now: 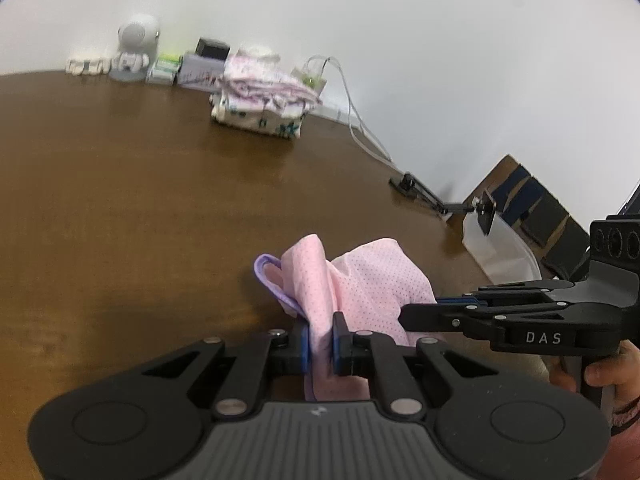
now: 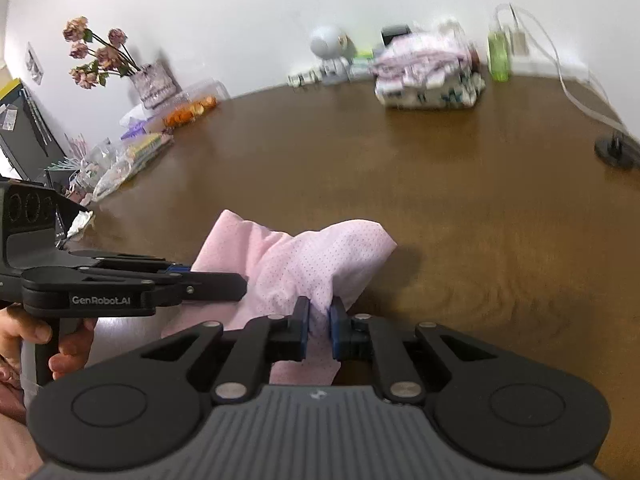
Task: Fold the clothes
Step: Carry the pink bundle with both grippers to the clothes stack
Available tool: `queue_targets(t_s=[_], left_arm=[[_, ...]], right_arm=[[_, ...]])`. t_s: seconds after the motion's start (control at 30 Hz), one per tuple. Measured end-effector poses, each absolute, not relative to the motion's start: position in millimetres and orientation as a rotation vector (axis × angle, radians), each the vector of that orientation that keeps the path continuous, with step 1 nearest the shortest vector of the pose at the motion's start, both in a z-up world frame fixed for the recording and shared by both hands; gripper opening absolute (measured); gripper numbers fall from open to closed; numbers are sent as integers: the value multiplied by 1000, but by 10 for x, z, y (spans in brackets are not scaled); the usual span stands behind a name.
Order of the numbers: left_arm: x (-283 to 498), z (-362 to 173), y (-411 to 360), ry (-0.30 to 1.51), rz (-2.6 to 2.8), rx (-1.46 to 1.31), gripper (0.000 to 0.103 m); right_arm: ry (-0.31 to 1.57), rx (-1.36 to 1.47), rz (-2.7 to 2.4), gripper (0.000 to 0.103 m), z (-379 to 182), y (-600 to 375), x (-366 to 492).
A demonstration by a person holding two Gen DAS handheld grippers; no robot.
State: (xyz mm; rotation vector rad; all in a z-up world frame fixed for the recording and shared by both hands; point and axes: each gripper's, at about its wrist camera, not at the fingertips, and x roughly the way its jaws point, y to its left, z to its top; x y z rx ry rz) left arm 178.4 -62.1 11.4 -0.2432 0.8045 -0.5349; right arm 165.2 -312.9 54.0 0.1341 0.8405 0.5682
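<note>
- Pink dotted-mesh garment is hanging bunched at 6 o'clock over the wooden table.
- Left gripper and right gripper are each pinching a gathered edge.
- Judgement: pulling both grips apart evenly should be flattening it before creasing.
- Folded clothes stack is sitting at 12 o'clock.

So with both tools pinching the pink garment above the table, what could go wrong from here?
1. Both the left tool and the right tool grip bunched folds of the pink garment, not clean edges, so it may lay down creased.
2. The lilac-trimmed edge hangs loose and could tuck underneath.
3. Each pinch looks shallow; a sharp pull apart might slip the fabric free.
</note>
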Motion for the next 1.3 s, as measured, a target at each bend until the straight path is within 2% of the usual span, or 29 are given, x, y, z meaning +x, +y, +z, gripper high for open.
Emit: queue_targets(t_s=[0.37, 0.57, 0.8, 0.97, 1.1, 1.3], left_arm=[[2355, 806, -695, 658, -568, -183, 9], [3057, 1248, -873, 592, -534, -153, 9], [4135, 1512, -1001, 569, -494, -186, 9], [4949, 1303, -971, 609, -481, -236, 9], [5336, 970, -894, 661, -478, -273, 9], [5752, 506, -766, 742, -483, -338, 10]], right_arm=[[690, 150, 504, 10, 1122, -3122, 2069], [600, 160, 456, 10, 1560, -3086, 2625], [535, 158, 378, 10, 1846, -3138, 3645], [566, 179, 354, 10, 1705, -3223, 4493], [640, 204, 362, 10, 1355, -3312, 5081], [705, 228, 347, 10, 862, -3427, 5464]])
